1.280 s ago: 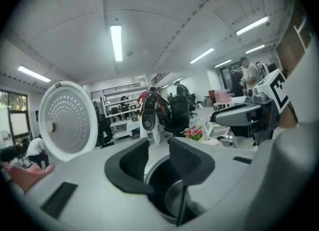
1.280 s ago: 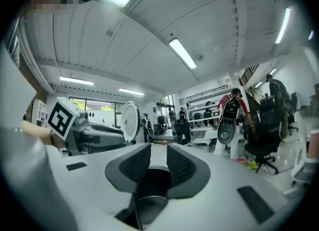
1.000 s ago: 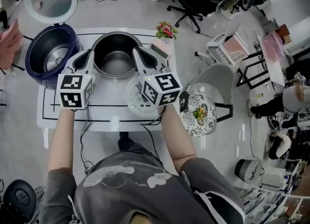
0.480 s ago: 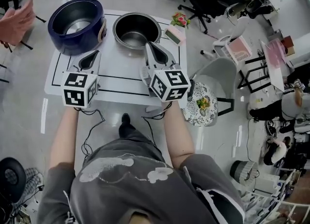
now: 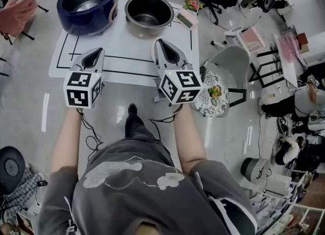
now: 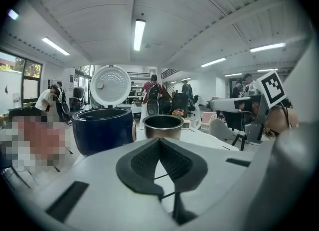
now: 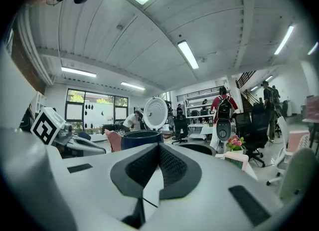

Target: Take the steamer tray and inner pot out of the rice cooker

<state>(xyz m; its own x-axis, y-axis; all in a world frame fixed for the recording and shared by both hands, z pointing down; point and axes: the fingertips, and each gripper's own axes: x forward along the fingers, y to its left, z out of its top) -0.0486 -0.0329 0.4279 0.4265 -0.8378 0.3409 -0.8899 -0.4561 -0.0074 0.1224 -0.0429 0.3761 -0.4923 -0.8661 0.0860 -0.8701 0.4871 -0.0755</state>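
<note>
The dark blue rice cooker (image 5: 87, 3) stands open at the table's far left, its white lid (image 6: 110, 86) raised. The metal inner pot (image 5: 149, 9) sits on the white table (image 5: 127, 59) right of the cooker, empty. My left gripper (image 5: 96, 51) hovers over the table's near part, shut and empty. My right gripper (image 5: 159, 42) is beside it, short of the pot, also shut with nothing held. In the left gripper view the cooker (image 6: 103, 127) and pot (image 6: 163, 125) lie beyond the closed jaws. I do not see the steamer tray in any view.
A flower bunch and a small pink box (image 5: 189, 15) sit at the table's far right corner. A chair with a patterned cushion (image 5: 213, 97) stands right of the table. Pink cloth (image 5: 15, 18) hangs at the left. People and office chairs fill the room behind.
Both grippers have drawn back from the inner pot's sides toward the table's near edge. The pot stays on the table beside the cooker.
</note>
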